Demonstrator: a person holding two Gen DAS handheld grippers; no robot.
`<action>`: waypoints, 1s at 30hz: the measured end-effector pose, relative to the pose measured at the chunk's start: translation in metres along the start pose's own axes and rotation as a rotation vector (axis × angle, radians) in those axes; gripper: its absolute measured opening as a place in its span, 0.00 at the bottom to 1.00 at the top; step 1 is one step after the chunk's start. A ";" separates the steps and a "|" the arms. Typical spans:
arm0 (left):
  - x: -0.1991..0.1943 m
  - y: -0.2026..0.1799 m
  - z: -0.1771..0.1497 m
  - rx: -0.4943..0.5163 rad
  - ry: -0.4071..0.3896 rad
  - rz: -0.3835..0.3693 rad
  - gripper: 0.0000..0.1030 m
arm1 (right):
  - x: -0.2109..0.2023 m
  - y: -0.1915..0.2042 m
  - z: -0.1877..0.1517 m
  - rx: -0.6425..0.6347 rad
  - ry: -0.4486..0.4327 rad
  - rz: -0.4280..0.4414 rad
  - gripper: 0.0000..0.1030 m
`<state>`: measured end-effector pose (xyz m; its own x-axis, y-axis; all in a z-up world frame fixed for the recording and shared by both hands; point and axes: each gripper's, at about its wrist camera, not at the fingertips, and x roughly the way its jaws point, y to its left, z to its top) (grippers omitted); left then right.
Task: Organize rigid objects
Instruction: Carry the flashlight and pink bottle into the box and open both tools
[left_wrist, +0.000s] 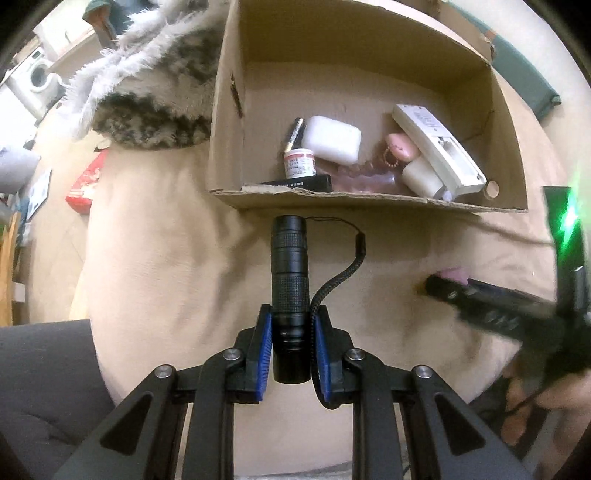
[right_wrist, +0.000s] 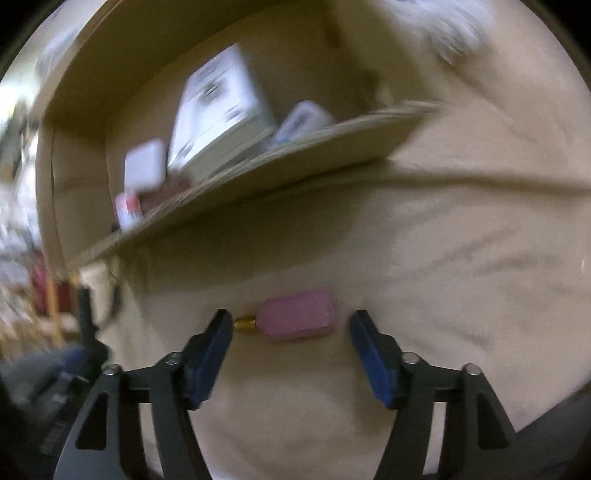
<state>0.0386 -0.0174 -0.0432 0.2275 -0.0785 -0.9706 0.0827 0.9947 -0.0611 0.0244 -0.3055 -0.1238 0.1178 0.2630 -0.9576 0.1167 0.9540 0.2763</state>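
Beige bedding (left_wrist: 166, 258) carries an open cardboard box (left_wrist: 369, 66) holding a white remote (left_wrist: 436, 147), a white case (left_wrist: 332, 138) and a small jar (left_wrist: 298, 162). Just before the box, the left gripper (left_wrist: 291, 317) has its jaws clenched on a black flashlight (left_wrist: 289, 273). The right gripper (right_wrist: 291, 325) has its jaws spread around a pink cylinder (right_wrist: 297, 314) lying on the bedding.

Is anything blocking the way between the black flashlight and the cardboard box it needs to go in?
Only the box's own low front wall. The left gripper holds the flashlight just in front of it, above the beige cloth, so it probably has to be lifted over that edge. Nothing else visible lies between them.
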 end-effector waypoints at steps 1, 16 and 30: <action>0.005 -0.010 -0.003 -0.005 0.003 -0.007 0.19 | 0.004 0.007 -0.001 -0.033 0.002 -0.034 0.74; -0.008 -0.074 -0.036 -0.025 -0.075 -0.014 0.19 | -0.034 0.025 -0.018 -0.150 -0.102 -0.053 0.63; -0.071 -0.086 0.050 -0.048 -0.293 -0.011 0.19 | -0.135 0.038 0.037 -0.178 -0.367 0.107 0.63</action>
<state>0.0643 -0.1012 0.0427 0.4982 -0.0987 -0.8615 0.0428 0.9951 -0.0892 0.0494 -0.3096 0.0189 0.4668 0.3234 -0.8231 -0.0838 0.9427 0.3229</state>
